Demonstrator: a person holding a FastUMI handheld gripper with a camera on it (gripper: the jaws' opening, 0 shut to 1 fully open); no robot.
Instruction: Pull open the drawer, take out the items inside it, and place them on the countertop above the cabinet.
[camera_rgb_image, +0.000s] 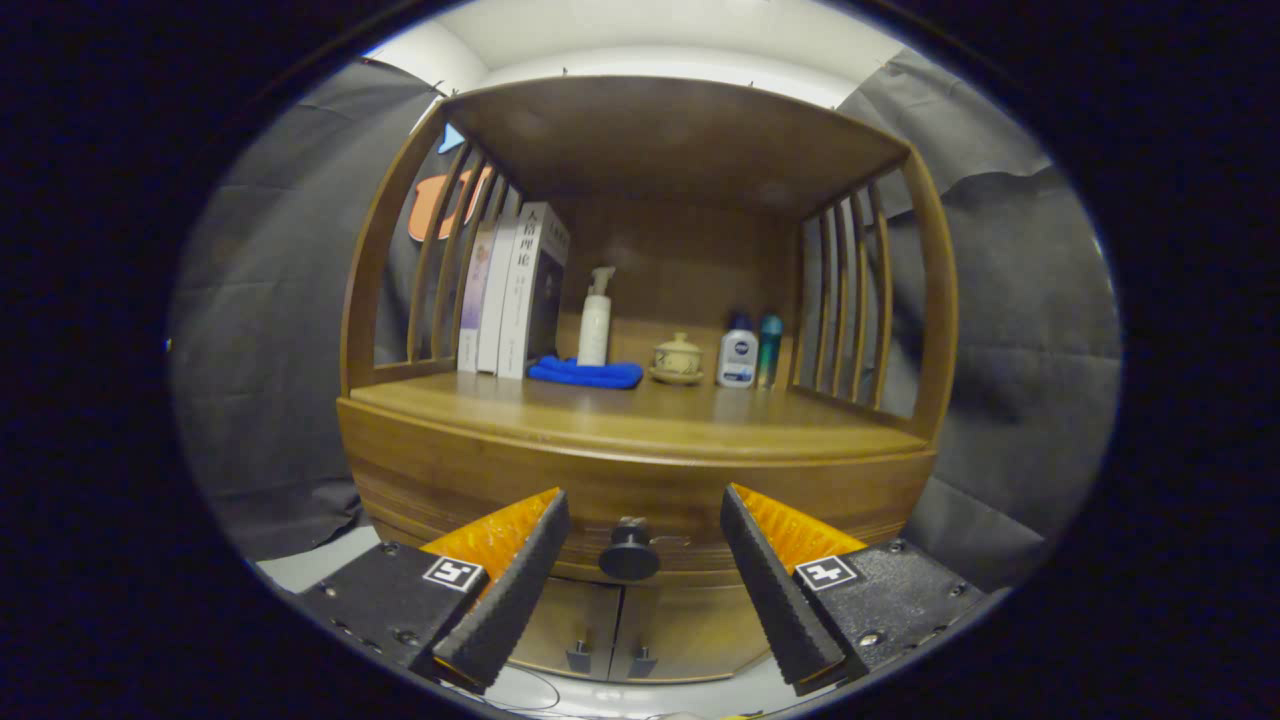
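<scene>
The gripper (645, 520) hangs spread wide, grasping nothing, its fingers flanking the dark round knob (628, 552) of the drawer (640, 490), which sits closed under the countertop (640, 410). This looks like the approach to the pull: next, advance, clench on the knob, then draw straight back toward the near side

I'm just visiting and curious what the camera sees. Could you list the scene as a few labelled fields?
gripper: gripper open, fingers either side of the drawer knob, not touching it
drawer knob: dark round knob between the fingers
drawer: drawer shut
countertop: countertop holds books, blue cloth, pump bottle, small lidded pot, two bottles
</scene>
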